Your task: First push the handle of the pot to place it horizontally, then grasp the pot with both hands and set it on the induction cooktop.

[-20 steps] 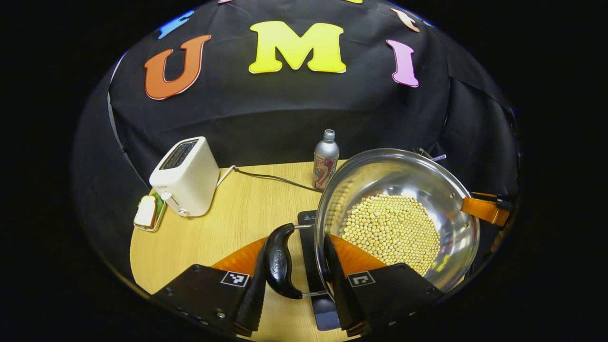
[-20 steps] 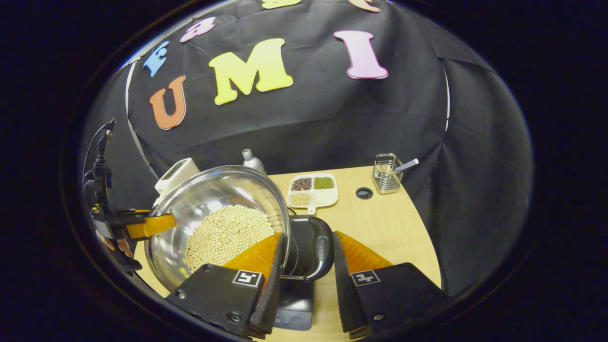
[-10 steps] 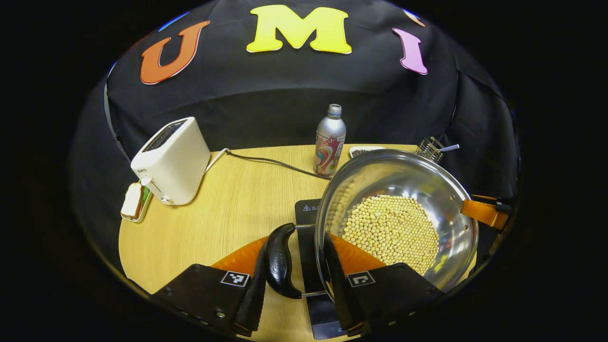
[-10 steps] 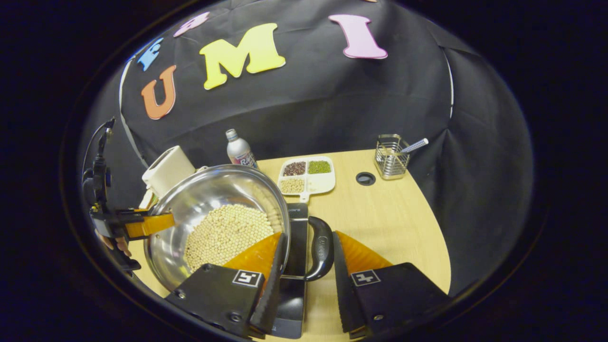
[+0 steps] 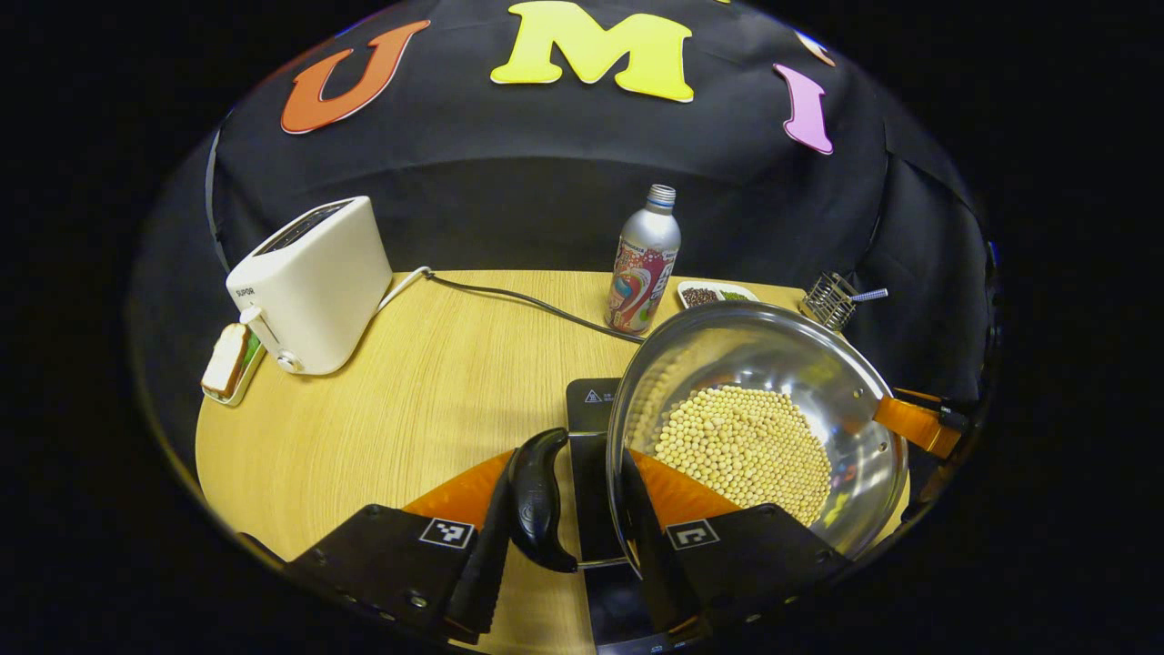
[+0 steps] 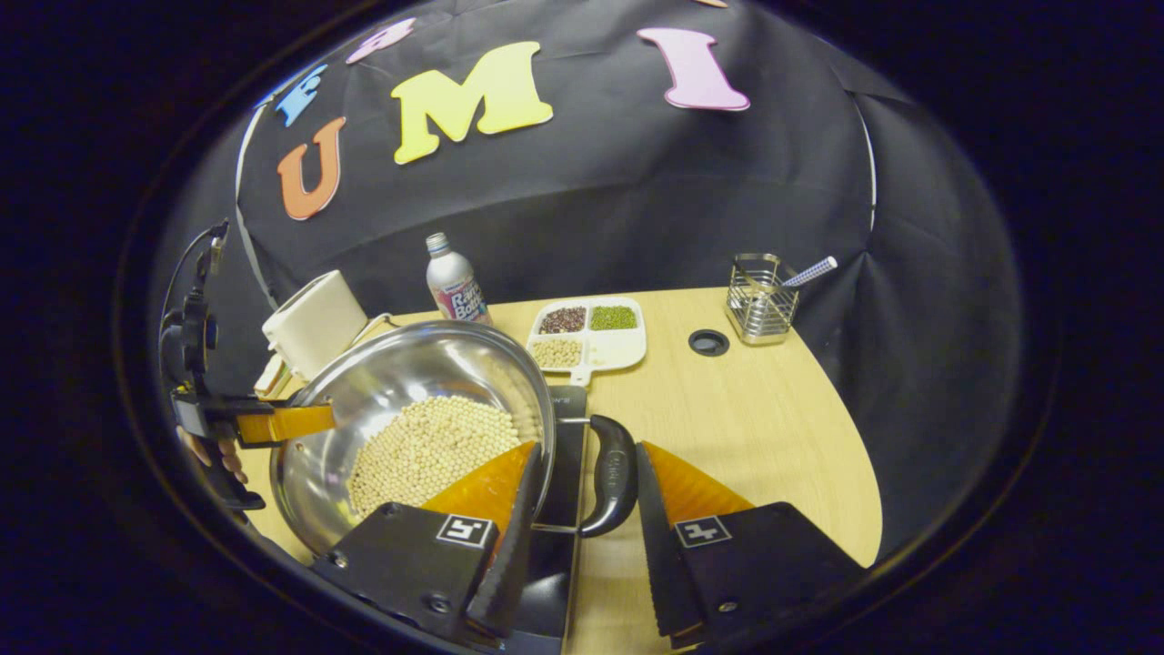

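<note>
Your pot [image 5: 755,428], a steel bowl-shaped pan filled with pale beans [image 5: 746,450], sits between your two tools, over the dark induction cooktop [image 5: 589,428] on the desk [image 5: 409,391]. Your left hand-held gripper [image 5: 566,532] has its fingers on either side of the pot's black side handle [image 5: 536,498]; one finger touches the handle, the other lies along the pot's rim, so you are grasping handle and rim together. Your right hand-held gripper [image 6: 577,537] straddles the opposite black handle [image 6: 611,473] the same way, one finger inside the rim, the other just beside the handle. Whether the pot's base touches the cooktop, I cannot tell. Behind stand a toaster [image 5: 309,284] and a bottle [image 5: 644,264].
</note>
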